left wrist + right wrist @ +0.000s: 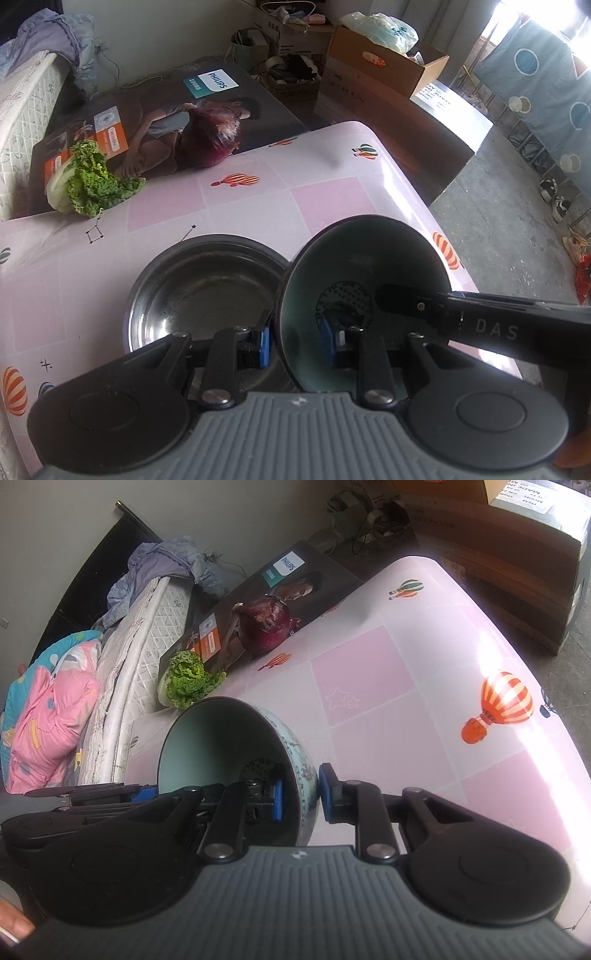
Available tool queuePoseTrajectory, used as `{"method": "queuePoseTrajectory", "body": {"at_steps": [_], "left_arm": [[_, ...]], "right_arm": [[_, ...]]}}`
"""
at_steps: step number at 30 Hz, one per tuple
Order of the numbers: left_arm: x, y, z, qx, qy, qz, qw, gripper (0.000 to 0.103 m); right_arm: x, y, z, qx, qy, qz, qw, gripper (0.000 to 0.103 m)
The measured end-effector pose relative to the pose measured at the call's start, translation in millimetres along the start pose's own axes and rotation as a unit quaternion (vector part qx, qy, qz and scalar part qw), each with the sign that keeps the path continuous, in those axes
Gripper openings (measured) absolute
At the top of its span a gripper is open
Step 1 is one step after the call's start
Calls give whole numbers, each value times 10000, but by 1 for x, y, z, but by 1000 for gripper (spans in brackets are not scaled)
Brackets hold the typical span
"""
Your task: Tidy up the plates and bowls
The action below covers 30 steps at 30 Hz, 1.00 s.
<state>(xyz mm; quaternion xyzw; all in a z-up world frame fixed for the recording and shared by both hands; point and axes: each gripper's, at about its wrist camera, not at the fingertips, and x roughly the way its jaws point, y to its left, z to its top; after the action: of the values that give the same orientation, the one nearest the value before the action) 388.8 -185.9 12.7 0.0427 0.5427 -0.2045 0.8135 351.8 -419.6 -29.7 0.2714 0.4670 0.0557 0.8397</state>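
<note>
Clamped from both sides: left gripper [295, 343] and right gripper [301, 797] pinching tilted ceramic bowl [365, 280] beside steel bowl [199, 284] on pink tablecloth [325, 192].

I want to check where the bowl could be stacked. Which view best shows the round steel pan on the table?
The left wrist view: the round steel pan shows rim and inside, beside the pale ceramic bowl. The right wrist view shows none of it.
</note>
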Motion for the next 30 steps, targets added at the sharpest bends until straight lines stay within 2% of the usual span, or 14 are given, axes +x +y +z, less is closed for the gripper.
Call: {"method": "queuePoseTrajectory", "body": {"at_steps": [8, 16, 20, 23, 28, 30], "left_arm": [[16, 67, -7, -473, 175, 133, 9986, 28], [47, 95, -18, -670, 458, -71, 9967, 28], [44, 103, -18, -752, 344, -187, 9964, 30], [32, 105, -17, -764, 154, -231, 9967, 31], [4, 109, -18, -775, -223, -133, 9967, 43], [-12, 111, -23, -735, -385, -90, 9965, 46]], "right_arm": [[57, 52, 1, -263, 405, 130, 9987, 19], [95, 57, -10, -351, 654, -84, 9972, 20], [98, 64, -7, -567, 511, -205, 9969, 21], [93, 68, -2, -742, 286, -280, 9964, 27], [74, 66, 3, -595, -75, -8, 9982, 40], [62, 65, 4, -492, -216, 165, 9984, 41]]}}
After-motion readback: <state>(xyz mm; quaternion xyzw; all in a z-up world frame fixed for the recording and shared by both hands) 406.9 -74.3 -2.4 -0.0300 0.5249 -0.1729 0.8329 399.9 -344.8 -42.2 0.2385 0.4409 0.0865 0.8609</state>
